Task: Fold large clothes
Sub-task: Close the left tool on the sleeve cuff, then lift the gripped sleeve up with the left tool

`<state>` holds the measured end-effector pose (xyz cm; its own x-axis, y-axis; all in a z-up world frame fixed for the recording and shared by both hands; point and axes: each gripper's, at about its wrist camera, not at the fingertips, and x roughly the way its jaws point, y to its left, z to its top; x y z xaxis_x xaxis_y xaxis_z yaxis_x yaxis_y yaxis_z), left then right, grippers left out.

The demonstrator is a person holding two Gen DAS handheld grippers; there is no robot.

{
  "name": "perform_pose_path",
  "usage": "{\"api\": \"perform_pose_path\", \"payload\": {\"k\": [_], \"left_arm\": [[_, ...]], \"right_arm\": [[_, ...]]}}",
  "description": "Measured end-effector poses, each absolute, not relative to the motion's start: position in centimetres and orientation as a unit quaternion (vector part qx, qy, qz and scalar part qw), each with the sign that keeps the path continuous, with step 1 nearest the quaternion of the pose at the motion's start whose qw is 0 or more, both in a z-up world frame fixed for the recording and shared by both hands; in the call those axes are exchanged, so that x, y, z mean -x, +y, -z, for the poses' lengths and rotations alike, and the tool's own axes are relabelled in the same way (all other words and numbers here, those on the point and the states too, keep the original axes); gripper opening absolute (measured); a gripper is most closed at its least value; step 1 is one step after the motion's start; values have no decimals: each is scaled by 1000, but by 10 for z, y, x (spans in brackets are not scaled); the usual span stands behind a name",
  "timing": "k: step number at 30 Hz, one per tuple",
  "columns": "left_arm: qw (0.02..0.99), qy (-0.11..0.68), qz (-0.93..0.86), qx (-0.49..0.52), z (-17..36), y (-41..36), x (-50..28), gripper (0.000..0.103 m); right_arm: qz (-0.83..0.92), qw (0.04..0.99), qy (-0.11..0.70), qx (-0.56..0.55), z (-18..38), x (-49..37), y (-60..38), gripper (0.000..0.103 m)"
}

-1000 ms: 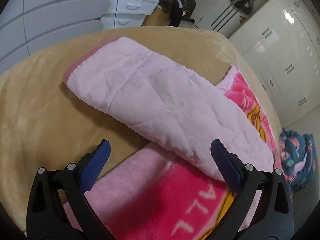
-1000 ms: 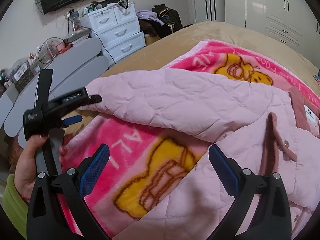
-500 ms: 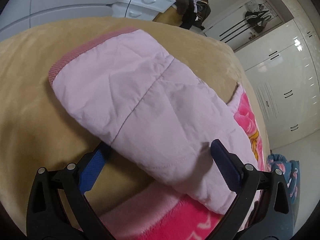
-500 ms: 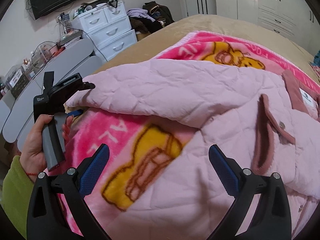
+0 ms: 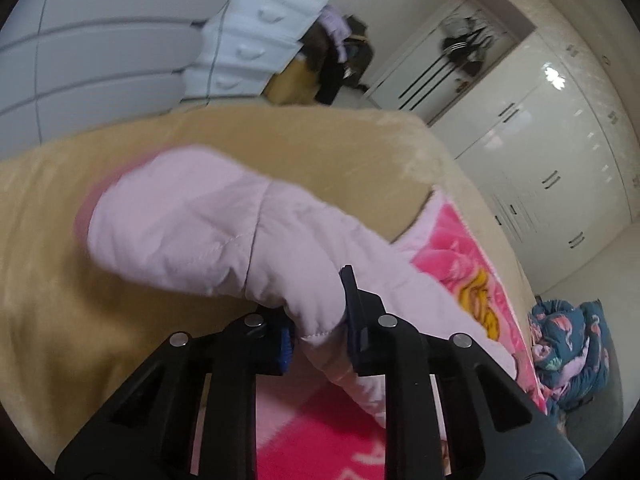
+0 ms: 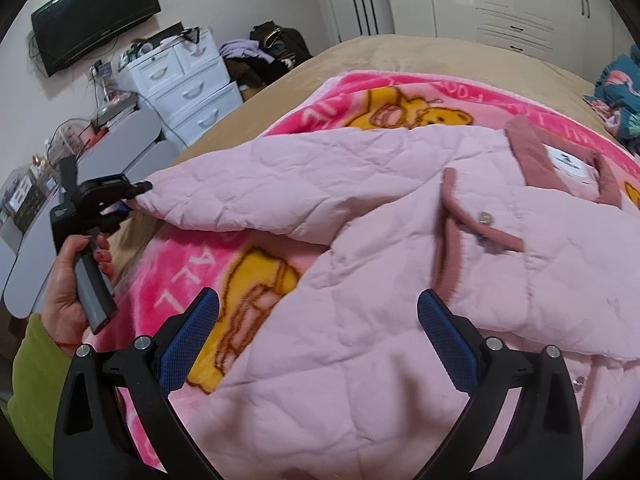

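A pale pink quilted jacket lies spread on a pink cartoon blanket on the bed. Its sleeve reaches out over the tan bedcover. My left gripper is shut on the sleeve's lower edge; in the right wrist view it shows at the sleeve's end, held by a hand. My right gripper is open and empty just above the jacket's front panel. The jacket's dusty-pink collar and a snap button lie to the right.
The tan bedcover spreads around the blanket. White drawers, a wall TV and a grey desk stand to the left. White wardrobes line the back. A blue patterned bundle lies at the right.
My left gripper has closed on the sleeve's edge; half a second ago it was open around it. The right gripper has moved slightly further over the jacket, still open.
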<state>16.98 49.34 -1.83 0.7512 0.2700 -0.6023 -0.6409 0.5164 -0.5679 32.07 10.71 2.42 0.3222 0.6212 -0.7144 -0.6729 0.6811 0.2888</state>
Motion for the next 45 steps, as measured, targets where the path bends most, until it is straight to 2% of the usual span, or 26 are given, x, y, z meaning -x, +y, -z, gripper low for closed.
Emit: {"api": "perform_pose_path", "payload": {"k": [10,24,34,45], "left_arm": [[885,164,-223,373,-45,455,-169,11],[924,115,-157,330,-95,396,-167,10],[944,110,-115,287,-124,339,-167,10],[959,141,-95,226,-157,263,-196,10]], "right_arm": [[-367,826,427,3,-30,-323,58,99],[-331,847,415,-25,-47,-318,-6,99],[-314,854,413,-52,-50,-312,-47,99],[-305,865,391,-82,-72,-301,-99,99]]}}
